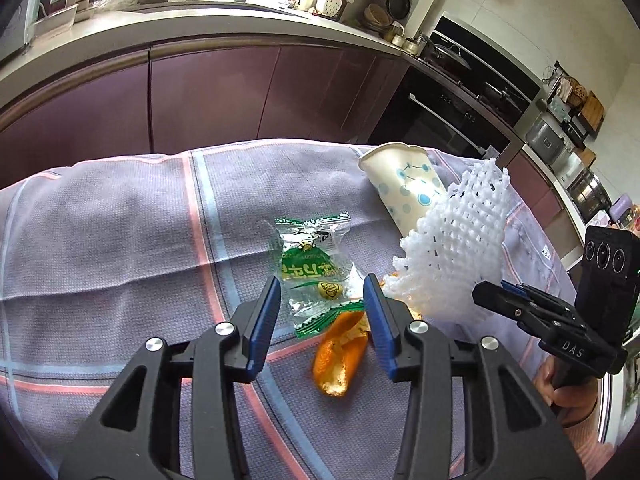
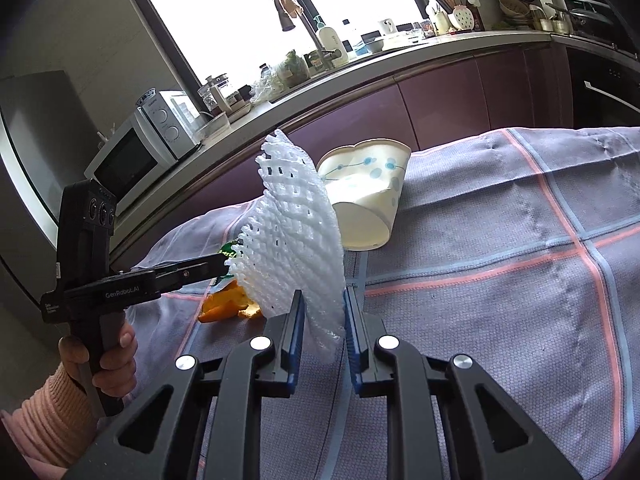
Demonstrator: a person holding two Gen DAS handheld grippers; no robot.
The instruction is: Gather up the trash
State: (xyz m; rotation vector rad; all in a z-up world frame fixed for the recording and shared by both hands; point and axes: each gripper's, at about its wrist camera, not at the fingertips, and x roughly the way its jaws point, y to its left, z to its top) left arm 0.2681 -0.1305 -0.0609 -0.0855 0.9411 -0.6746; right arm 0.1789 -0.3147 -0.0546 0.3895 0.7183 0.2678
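Note:
My right gripper (image 2: 323, 300) is shut on a white foam fruit net (image 2: 296, 240) and holds it up above the cloth; the net also shows in the left wrist view (image 1: 452, 248), with the right gripper (image 1: 486, 292) at its lower edge. My left gripper (image 1: 322, 300) is open over a green candy wrapper (image 1: 314, 268) and an orange peel (image 1: 340, 352); both lie on the cloth between its jaws. A paper cup with blue dots (image 1: 404, 188) lies on its side behind the net, also in the right wrist view (image 2: 368, 196).
The trash lies on a table covered with a grey cloth with pink and blue stripes (image 1: 120, 240). Behind it runs a kitchen counter with purple cabinets (image 1: 208, 92), a microwave (image 2: 132, 156), a sink tap (image 2: 296, 20) and a dark oven (image 1: 448, 116).

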